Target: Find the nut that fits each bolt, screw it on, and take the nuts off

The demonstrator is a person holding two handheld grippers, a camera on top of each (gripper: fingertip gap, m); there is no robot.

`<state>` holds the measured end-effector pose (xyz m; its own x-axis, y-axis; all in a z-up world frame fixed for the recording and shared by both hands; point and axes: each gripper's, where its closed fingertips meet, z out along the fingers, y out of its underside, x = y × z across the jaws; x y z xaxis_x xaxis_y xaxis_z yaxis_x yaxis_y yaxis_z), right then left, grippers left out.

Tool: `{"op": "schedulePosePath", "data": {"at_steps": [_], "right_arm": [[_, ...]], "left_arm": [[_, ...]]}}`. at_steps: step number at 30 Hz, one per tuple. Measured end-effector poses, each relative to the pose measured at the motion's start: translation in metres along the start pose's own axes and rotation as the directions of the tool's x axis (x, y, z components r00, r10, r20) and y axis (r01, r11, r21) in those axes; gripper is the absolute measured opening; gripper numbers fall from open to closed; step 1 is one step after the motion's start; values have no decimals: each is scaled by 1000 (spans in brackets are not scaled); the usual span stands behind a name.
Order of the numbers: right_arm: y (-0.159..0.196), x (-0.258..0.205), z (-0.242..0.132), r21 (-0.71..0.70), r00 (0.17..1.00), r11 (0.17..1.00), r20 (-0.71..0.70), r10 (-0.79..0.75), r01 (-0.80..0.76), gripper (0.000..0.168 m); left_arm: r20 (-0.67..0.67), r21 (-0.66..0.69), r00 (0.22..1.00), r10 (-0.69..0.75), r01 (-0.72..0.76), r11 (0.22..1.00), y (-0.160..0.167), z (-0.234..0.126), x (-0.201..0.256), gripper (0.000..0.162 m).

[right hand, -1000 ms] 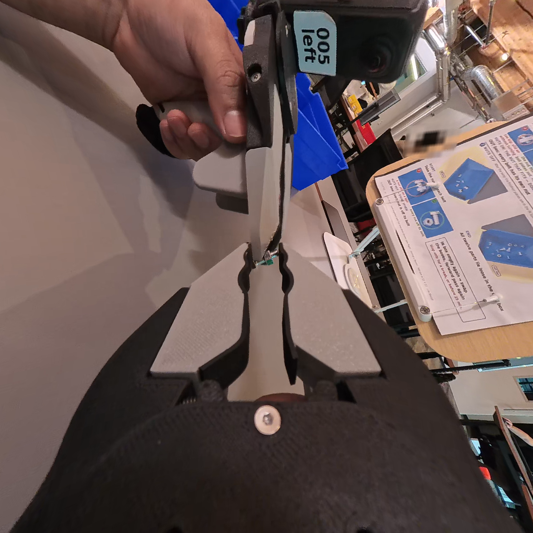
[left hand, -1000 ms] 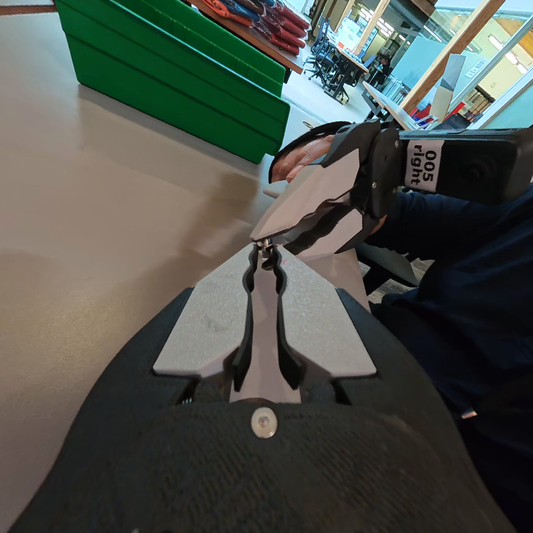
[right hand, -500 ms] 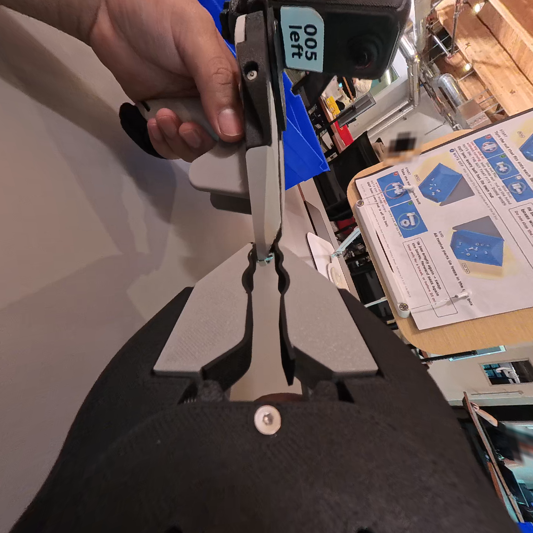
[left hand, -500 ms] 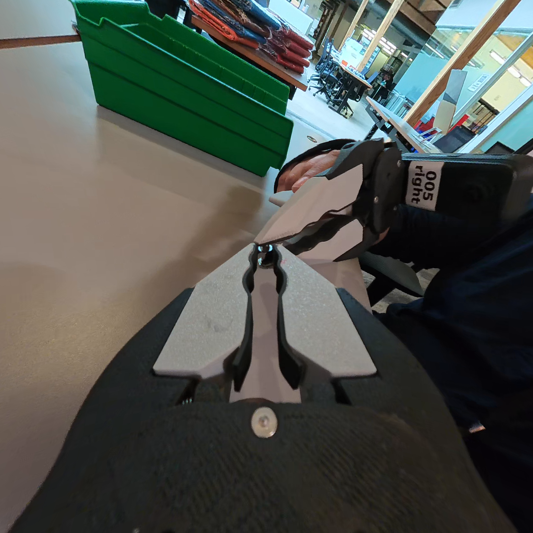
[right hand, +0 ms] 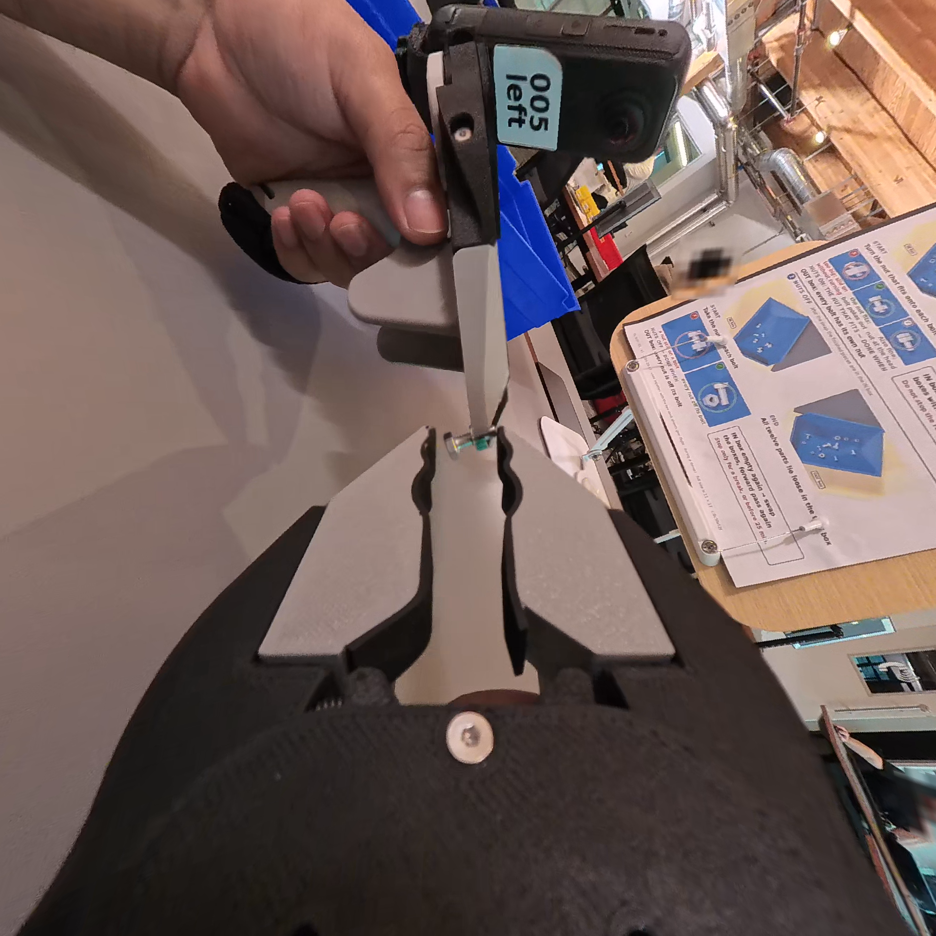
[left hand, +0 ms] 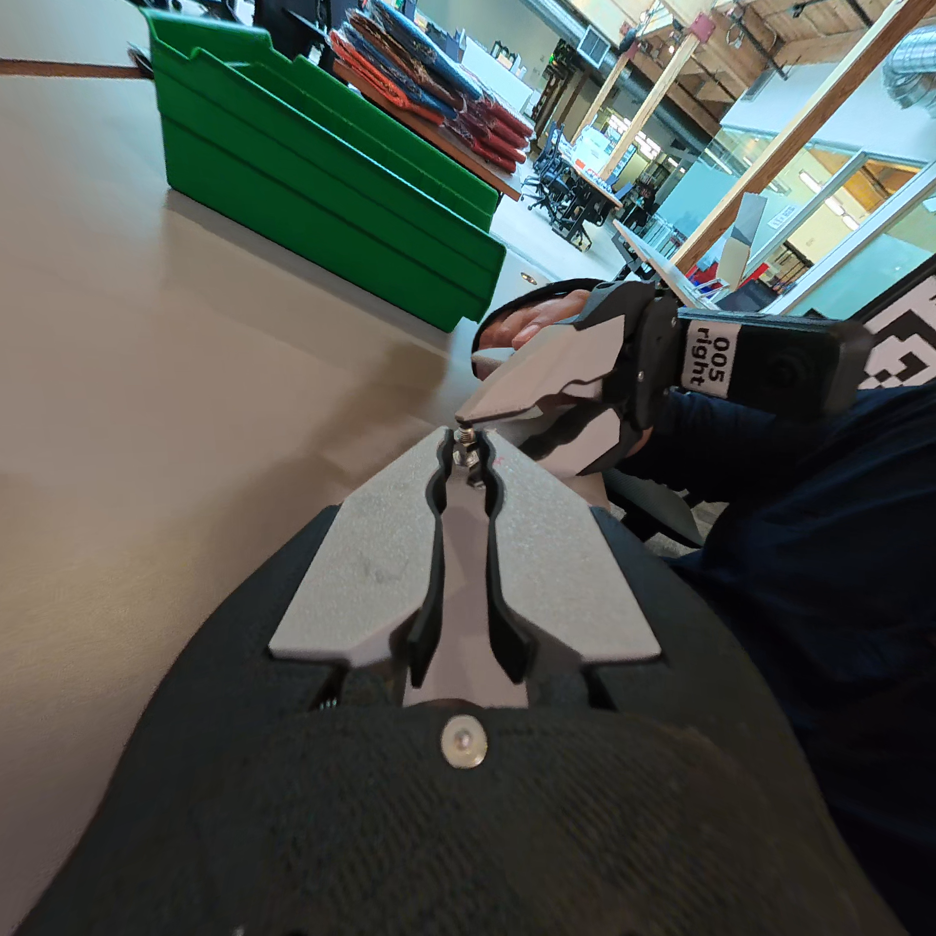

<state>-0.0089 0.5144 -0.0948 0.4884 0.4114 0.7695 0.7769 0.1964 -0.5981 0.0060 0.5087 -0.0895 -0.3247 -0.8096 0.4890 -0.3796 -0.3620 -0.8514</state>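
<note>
Pale-blue sticker on my left gripper point(right hand: 483, 430) pinching the nut point(left hand: 463, 457), white-stickered right gripper point(right hand: 465, 443) spread around the bolt point(right hand: 463, 445), printed instruction sheet point(right hand: 790, 405) beside

Left tool point(left hand: 465, 445): clamped on a nut point(left hand: 464, 457) (bolt point(left hand: 466, 434) threaded through)
Right tool point(left hand: 473, 414): tips at bolt's end
Bench point(left hand: 152, 405): green bin point(left hand: 324, 202)

Left tongs point(left hand: 466, 448) nearly closed, tips pinching small metal part, pointing forward and slightly up in own wrist view. In right wrist view left tongs point(right hand: 486, 430) hang tips-down, edge-on, bare hand point(right hand: 304, 147) wrapped round grey handle, thumb pressed on black frame. Right tongs point(right hand: 463, 445) parted, tips either side of part, not gripping. Seen from left wrist view, right tongs point(left hand: 468, 416) reach in from right, dark sleeve point(left hand: 759, 456) behind.
</note>
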Motion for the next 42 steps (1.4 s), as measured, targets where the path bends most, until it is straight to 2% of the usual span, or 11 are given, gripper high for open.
{"op": "schedulePosePath", "data": {"at_steps": [8,11,18,42], "right_arm": [[0,-2,-1,3,1000,1000,9,-27,27,24],[-2,-5,-3,13,998,998,20,-57,56,18],[-2,-10,-3,6,991,992,20,-130,129,18],[-4,-13,-5,23,992,993,40,-121,120,18]], "left_arm": [[-46,-2,998,-45,45,999,2,-1,4,7],[-77,-21,994,-78,76,997,5,1,7,8],[-81,-50,993,-85,82,995,10,0,8,8],[-96,-67,991,-88,82,994,13,-1,11,8]]}}
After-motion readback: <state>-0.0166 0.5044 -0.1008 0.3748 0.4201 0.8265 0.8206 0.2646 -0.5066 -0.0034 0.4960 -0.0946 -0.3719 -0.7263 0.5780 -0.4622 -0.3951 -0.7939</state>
